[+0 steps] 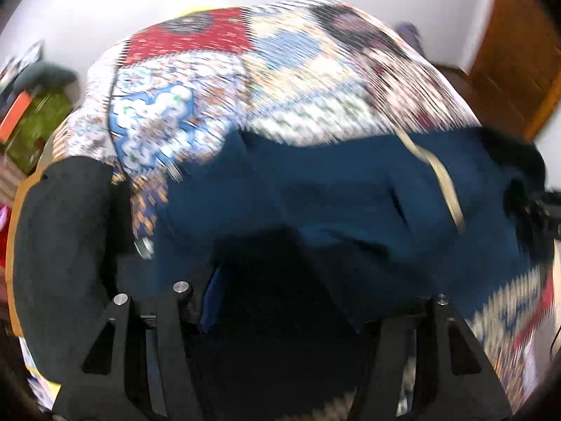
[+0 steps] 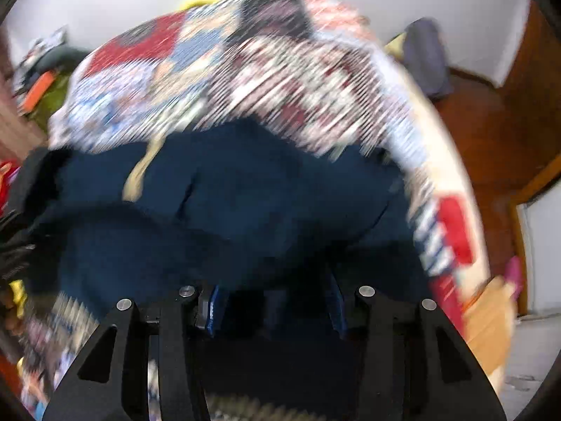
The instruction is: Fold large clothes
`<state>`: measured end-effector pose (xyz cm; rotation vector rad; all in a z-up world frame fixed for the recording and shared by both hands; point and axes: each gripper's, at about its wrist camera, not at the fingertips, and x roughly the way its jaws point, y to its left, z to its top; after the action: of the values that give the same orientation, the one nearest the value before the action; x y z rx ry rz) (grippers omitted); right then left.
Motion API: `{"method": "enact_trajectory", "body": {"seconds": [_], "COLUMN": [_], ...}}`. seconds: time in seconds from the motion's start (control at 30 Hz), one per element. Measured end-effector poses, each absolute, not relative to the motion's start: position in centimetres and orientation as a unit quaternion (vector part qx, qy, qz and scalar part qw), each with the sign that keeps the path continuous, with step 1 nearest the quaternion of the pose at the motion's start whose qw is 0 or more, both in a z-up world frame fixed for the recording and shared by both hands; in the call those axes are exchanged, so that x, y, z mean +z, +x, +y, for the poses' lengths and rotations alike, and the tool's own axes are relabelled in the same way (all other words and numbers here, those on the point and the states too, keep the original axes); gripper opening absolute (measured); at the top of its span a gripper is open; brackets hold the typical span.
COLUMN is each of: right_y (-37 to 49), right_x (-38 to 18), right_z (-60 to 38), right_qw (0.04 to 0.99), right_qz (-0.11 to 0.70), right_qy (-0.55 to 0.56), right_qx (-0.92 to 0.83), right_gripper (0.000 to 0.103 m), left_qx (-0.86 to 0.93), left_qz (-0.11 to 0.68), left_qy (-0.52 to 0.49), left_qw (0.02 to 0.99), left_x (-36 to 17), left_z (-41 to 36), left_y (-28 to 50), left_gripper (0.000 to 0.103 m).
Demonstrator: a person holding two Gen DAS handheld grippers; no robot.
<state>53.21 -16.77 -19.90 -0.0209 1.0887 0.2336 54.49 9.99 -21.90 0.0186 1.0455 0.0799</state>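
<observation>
Matt navy cloth garment [image 1: 333, 189] on printed patchwork bedspread [image 1: 217, 80]

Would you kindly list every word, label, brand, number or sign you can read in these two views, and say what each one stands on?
None can be read.
Patterned bedspread: printed shapes only, smeared by motion; no letters show.
Dark blue garment: no label or print in view; its pale drawstring is bare.
Clutter at the left edge: too blurred to tell whether it bears text.

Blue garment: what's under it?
The blue garment lies on a patchwork bedspread, which shows beyond it and at its sides. A beige drawstring lies on top. Whatever is beneath the garment's middle is covered.
</observation>
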Motion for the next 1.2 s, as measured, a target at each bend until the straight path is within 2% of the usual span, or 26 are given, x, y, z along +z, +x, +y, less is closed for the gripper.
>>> {"method": "enact_trajectory", "body": {"seconds": [0.13,0.2,0.37,0.57,0.63,0.7,0.8,0.9,1.0,1.2], "right_y": [54.0,53.3,49.0,44.0,42.9,42.3,41.3,41.0,41.0,39.9], "right_x": [-16.9,-16.0,-14.8,-16.0,-17.2,-18.5,-20.6,-21.0,-21.1,-21.0], "right_z": [-18.1,-18.0,-15.1,-11.7,-10.8,-10.1,-9.8,-11.3,-13.2,-16.3], "right_qw": [0.877,0.877,0.88,0.871,0.865,0.86,0.853,0.859,0.854,0.855], "right_qz": [0.469,0.463,0.445,0.442,0.45,0.458,0.469,0.471,0.488,0.5], "right_qy": [0.051,0.066,0.015,-0.037,-0.053,-0.077,-0.108,-0.077,-0.048,-0.03], "right_qx": [0.09,0.115,0.166,0.209,0.216,0.21,0.2,0.188,0.173,0.136], "right_gripper": [0.044,0.044,0.044,0.044,0.054,0.072,0.077,0.09,0.09,0.09], "left_qx": [0.073,0.096,0.091,0.034,0.011,-0.006,-0.021,0.0,0.012,0.027], "left_qz": [0.473,0.455,0.44,0.453,0.461,0.469,0.489,0.483,0.463,0.469], "left_qy": [-0.046,-0.035,-0.017,0.018,0.019,0.016,0.009,0.034,0.04,0.029], "left_qw": [0.877,0.885,0.893,0.891,0.887,0.883,0.872,0.875,0.885,0.882], "left_x": [-19.6,-18.5,-17.2,-17.9,-18.7,-19.8,-22.0,-23.7,-23.8,-23.4], "left_z": [13.0,13.5,13.4,10.4,9.0,7.9,6.4,5.5,5.7,7.7], "left_y": [56.6,56.5,53.7,49.0,47.5,46.2,45.0,44.0,42.7,40.6], "left_gripper": [0.056,0.056,0.056,0.056,0.057,0.058,0.061,0.065,0.071,0.071]}}
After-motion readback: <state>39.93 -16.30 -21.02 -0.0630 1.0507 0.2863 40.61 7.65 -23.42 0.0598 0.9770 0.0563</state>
